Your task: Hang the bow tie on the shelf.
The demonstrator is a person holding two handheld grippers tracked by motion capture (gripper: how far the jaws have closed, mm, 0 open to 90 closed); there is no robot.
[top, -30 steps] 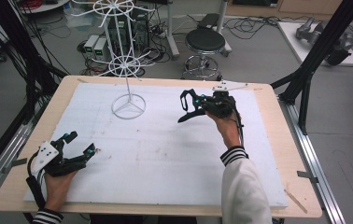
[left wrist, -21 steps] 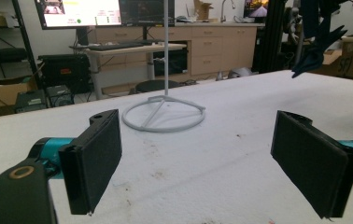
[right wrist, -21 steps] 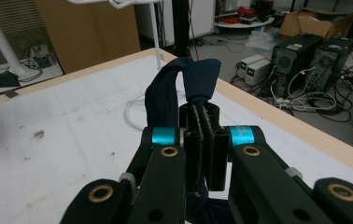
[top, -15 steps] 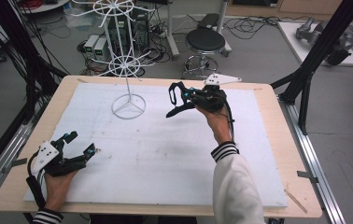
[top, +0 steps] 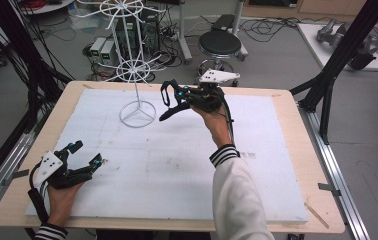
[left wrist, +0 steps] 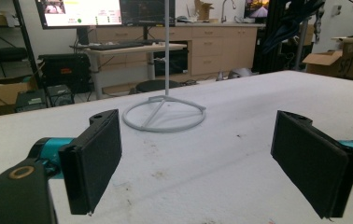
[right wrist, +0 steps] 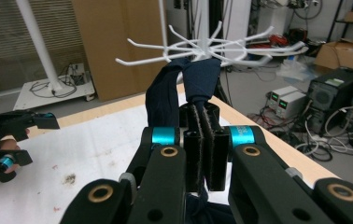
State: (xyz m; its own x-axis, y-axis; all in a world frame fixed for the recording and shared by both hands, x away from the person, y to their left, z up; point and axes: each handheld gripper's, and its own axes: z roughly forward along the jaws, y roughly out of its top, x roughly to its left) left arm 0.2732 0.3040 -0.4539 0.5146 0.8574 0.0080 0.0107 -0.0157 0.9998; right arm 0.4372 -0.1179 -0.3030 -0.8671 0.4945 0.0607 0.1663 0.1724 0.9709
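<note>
Two grippers work over the white foam board (top: 177,165). Nearest, the left gripper (top: 84,156) rests low on the board, jaws spread wide with nothing between. Farther off, the right gripper (top: 169,102) is clamped on a dark navy fabric loop (right wrist: 184,88), held aloft beside the white wire hook stand (top: 136,75).
</note>
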